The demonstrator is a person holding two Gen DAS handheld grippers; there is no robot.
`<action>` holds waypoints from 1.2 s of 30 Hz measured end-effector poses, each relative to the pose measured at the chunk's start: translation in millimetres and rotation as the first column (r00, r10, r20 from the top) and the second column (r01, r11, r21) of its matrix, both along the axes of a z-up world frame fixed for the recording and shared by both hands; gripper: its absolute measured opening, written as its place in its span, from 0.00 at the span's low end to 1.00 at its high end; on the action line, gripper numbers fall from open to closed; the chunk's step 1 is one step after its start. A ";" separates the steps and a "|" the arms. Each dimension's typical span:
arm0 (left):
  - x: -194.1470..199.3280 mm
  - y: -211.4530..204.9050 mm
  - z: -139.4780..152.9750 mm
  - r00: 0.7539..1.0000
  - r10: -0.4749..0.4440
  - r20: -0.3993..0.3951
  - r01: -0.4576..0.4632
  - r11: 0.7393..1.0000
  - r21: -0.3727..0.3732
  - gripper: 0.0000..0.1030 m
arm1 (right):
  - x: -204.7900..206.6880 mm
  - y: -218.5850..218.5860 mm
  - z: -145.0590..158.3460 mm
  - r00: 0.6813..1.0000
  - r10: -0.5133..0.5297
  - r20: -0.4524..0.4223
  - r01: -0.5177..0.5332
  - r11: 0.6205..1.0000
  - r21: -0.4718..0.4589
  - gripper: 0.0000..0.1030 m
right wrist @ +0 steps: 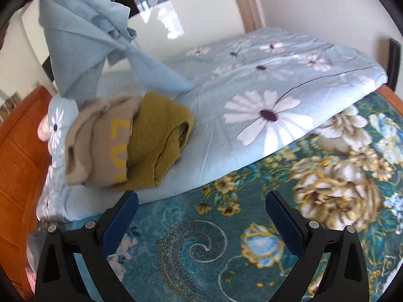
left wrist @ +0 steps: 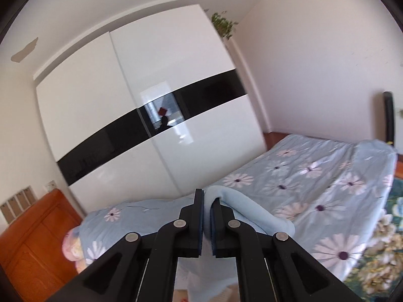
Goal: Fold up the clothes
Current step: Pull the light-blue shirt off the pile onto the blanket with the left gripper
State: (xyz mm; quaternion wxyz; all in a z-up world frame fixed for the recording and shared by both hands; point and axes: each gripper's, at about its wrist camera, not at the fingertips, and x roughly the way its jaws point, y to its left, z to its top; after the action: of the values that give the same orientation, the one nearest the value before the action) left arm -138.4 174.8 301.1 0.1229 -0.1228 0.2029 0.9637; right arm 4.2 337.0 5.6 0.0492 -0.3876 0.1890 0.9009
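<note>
My left gripper (left wrist: 207, 201) is shut on a fold of a light blue garment (left wrist: 254, 214), lifted high above the bed. In the right wrist view the same light blue garment (right wrist: 83, 40) hangs from the upper left and trails down onto the quilt. Below it lies a heap of clothes: a beige sweater with yellow letters (right wrist: 100, 146) and a mustard knit sweater (right wrist: 158, 136). My right gripper (right wrist: 201, 206) is open over the teal floral bedspread (right wrist: 252, 214), with nothing between its fingers, just in front of the heap.
A light blue daisy quilt (right wrist: 264, 100) covers most of the bed. An orange wooden headboard (right wrist: 17, 163) stands at the left. A white wardrobe with a black band (left wrist: 141, 105) faces the bed, and a plant (left wrist: 224, 25) sits on top of it.
</note>
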 end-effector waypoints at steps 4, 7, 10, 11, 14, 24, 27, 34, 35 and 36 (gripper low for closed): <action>52.4 -2.2 -40.6 0.990 -0.060 0.128 0.051 0.996 0.073 0.05 | 39.4 26.4 19.5 0.997 -0.070 -0.020 0.070 0.997 0.012 0.98; 78.7 -8.8 -99.9 0.955 -0.076 0.286 0.034 0.988 0.148 0.05 | 68.7 46.4 28.1 0.992 -0.121 -0.027 0.121 0.992 0.017 0.98; 106.7 -22.3 -164.3 0.889 -0.058 0.453 -0.049 0.974 0.222 0.05 | 95.5 64.5 32.3 0.987 -0.160 -0.023 0.160 0.987 0.013 0.98; 116.3 -28.1 -186.3 0.862 -0.046 0.505 -0.085 0.969 0.232 0.05 | 103.1 70.5 32.8 0.985 -0.169 -0.020 0.169 0.986 0.004 0.98; 144.6 -49.9 -245.4 0.777 -0.016 0.629 -0.167 0.959 0.231 0.05 | 128.1 85.0 30.8 0.981 -0.196 -0.005 0.196 0.980 -0.026 0.98; 213.9 10.4 -268.0 0.692 -0.184 0.698 -0.073 0.944 0.321 0.04 | 174.0 92.0 25.0 0.976 -0.217 0.017 0.218 0.974 -0.056 0.98; 218.6 60.2 -247.0 0.680 -0.286 0.675 0.022 0.928 0.371 0.04 | 188.4 106.5 32.0 0.966 -0.258 -0.005 0.257 0.964 -0.063 0.98; 229.3 177.2 -240.9 0.566 -0.456 0.687 0.230 0.887 0.400 0.04 | 216.9 152.9 35.9 0.929 -0.371 -0.001 0.370 0.928 -0.031 0.98; 229.1 190.1 -250.1 0.548 -0.444 0.709 0.237 0.895 0.377 0.04 | 218.8 156.9 34.2 0.925 -0.379 0.006 0.379 0.925 -0.031 0.98; 228.1 201.2 -259.9 0.529 -0.430 0.731 0.240 0.903 0.357 0.07 | 220.2 160.4 31.8 0.922 -0.386 0.013 0.387 0.922 -0.032 0.98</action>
State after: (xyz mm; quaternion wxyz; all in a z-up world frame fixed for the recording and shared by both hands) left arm 89.7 376.0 41.2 0.3961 -0.4832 0.0424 0.7796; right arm 224.5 497.4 37.4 0.2198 -0.3465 0.2769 0.8689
